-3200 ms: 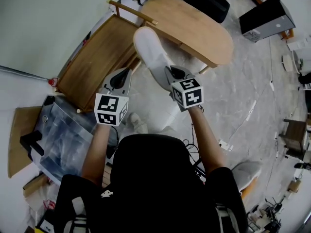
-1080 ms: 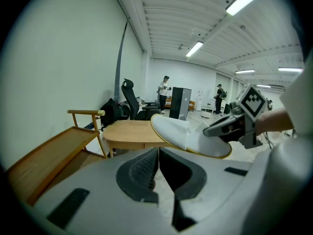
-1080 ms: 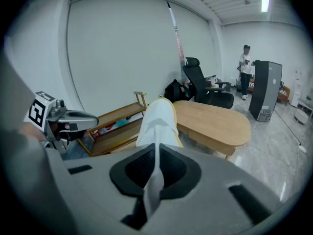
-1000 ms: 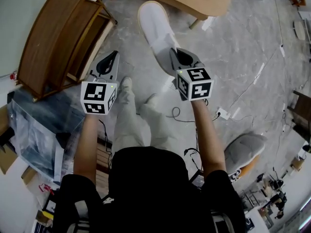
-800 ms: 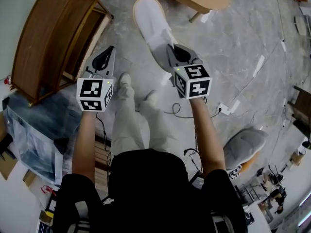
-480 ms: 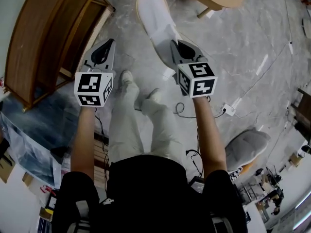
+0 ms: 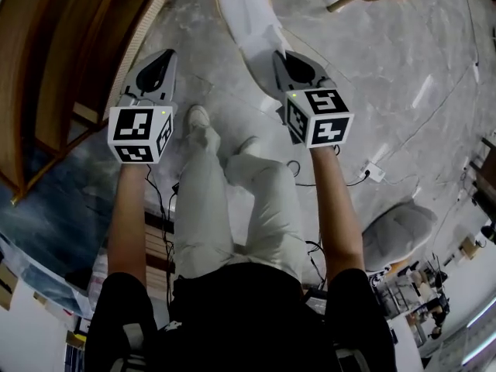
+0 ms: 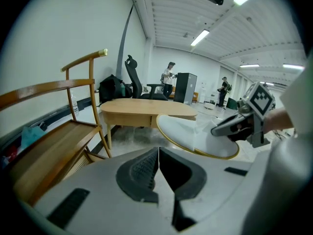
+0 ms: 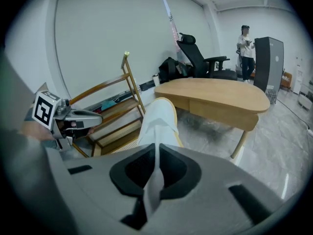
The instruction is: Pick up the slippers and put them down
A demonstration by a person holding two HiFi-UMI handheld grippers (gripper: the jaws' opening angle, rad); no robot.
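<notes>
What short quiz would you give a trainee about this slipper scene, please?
1. The right tool is shut on: A) a white slipper, B) a cup, C) nothing?
2. True or false: the left tool has its jaws together with nothing between them.
3. In the right gripper view, what furniture stands beyond the white slipper?
Key: 1 A. 2 True. 3 The wooden table.
</notes>
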